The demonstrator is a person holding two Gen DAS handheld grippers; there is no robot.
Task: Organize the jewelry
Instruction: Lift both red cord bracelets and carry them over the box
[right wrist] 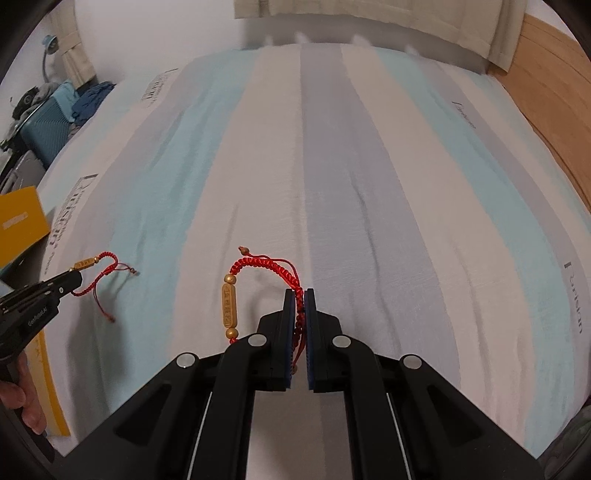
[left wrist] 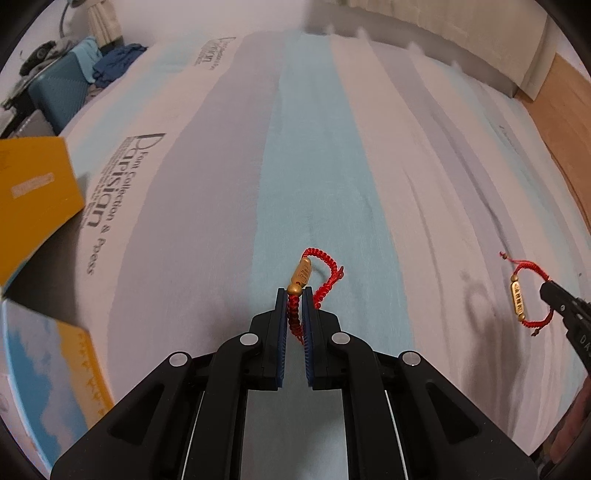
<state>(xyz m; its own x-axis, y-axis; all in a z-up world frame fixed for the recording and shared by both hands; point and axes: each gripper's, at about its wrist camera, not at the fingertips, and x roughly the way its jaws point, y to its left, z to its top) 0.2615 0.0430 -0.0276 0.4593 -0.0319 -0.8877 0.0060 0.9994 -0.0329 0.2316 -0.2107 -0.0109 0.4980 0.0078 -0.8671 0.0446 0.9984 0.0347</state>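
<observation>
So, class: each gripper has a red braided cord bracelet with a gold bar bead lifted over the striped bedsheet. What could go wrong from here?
1. The left gripper pinches only the cord of its red braided bracelet; the heavy gold bead could swing it loose.
2. The right gripper also holds its red braided bracelet by the cord alone.
3. Both drawstring tails dangle and might tangle or catch on the striped bedsheet.

Striped blue, grey and white bedsheet (right wrist: 332, 166); beige curtain (right wrist: 369, 18); wooden floor (right wrist: 554, 92); teal suitcase (left wrist: 55, 96)
</observation>
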